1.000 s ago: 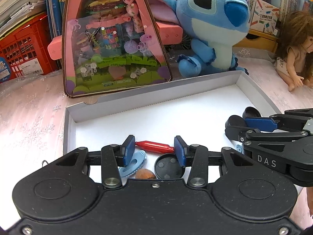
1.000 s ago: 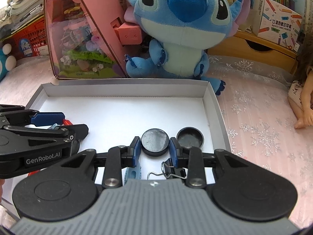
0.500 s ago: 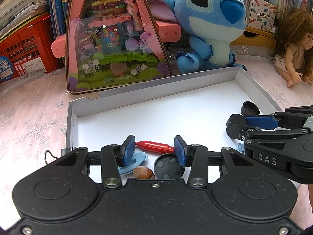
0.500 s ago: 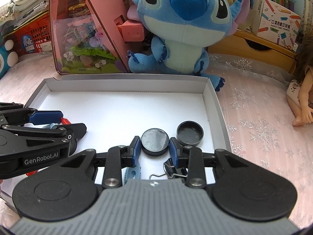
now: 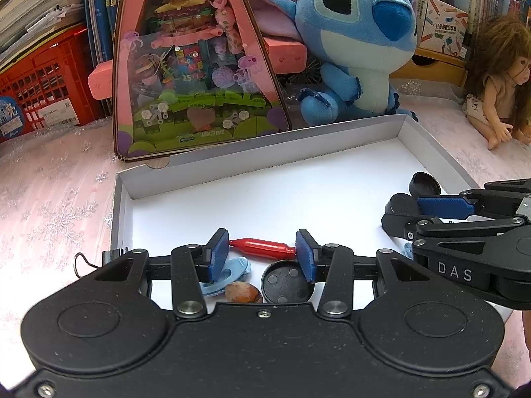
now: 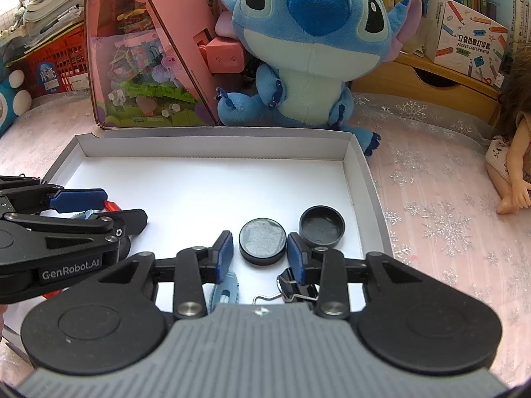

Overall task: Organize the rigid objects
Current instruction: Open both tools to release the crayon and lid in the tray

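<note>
Pink snowflake-patterned bench [image 6: 431, 219] — beyond the tongs, a white tray [image 6: 361, 172], blue plush [image 6: 308, 49] and doll [image 5: 497, 83] rest on it.

left wrist: close, angled down | right wrist: same | shared: white tray [image 5: 431, 152], plush toy [image 6: 312, 49]

The left hand-held gripper [image 5: 262, 254] body hides part of the nut [image 5: 243, 293] and pale-blue clip [image 5: 232, 273].

Black grippers, blue-padded fingers [image 5: 219, 252]
</note>
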### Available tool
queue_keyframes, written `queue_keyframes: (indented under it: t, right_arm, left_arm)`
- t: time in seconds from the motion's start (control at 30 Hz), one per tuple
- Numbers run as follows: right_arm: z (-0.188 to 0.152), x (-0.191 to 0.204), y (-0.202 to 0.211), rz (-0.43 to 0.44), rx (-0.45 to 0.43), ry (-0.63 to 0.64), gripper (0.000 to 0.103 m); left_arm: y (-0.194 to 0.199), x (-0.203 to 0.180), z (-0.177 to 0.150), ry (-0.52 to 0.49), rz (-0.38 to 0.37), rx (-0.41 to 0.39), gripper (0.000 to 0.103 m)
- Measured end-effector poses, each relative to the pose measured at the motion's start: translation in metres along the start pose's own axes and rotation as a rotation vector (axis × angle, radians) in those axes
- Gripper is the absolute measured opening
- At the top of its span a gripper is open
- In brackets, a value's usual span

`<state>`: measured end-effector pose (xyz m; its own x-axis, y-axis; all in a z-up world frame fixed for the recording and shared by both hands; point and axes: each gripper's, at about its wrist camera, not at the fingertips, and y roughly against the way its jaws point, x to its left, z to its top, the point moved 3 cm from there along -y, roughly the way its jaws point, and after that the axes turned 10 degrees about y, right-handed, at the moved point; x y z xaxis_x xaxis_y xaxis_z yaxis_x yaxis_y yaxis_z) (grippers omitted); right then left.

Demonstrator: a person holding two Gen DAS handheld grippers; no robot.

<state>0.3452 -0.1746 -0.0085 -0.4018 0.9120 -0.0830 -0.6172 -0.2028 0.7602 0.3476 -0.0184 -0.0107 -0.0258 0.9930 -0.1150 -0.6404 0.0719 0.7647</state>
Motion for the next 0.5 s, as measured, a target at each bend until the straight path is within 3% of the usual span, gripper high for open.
queue_keyframes:
  t: [0.13, 0.27, 0.4, 0.5]
  right_arm:
    - [-0.0011, 0.0028, 0.0008, 0.007, -0.009, 0.002, 0.065]
    - [-0.0016, 0.0044, 0.0015, -0.002, -0.015, -0.002, 0.067]
    - [-0.0052, -0.0005, 0.0040, -0.015, -0.037, -0.039, 0.070]
    - [-0.0090, -0.0042, 0.0069, -0.021, -0.077, -0.064, 0.075]
  left_arm:
    - [0.0009, -0.0004, -0.0007, -0.001, 0.004, -0.006, 0.049]
    - [0.0026, 0.0008, -0.0020, 0.003, 0.007, -0.013, 0.051]
    - [0.0050, 0.0027, -0.0053, 0.013, 0.011, -0.018, 0.062]
    - [0.0097, 0.0060, -0.0098, 0.025, 0.006, -0.034, 0.065]
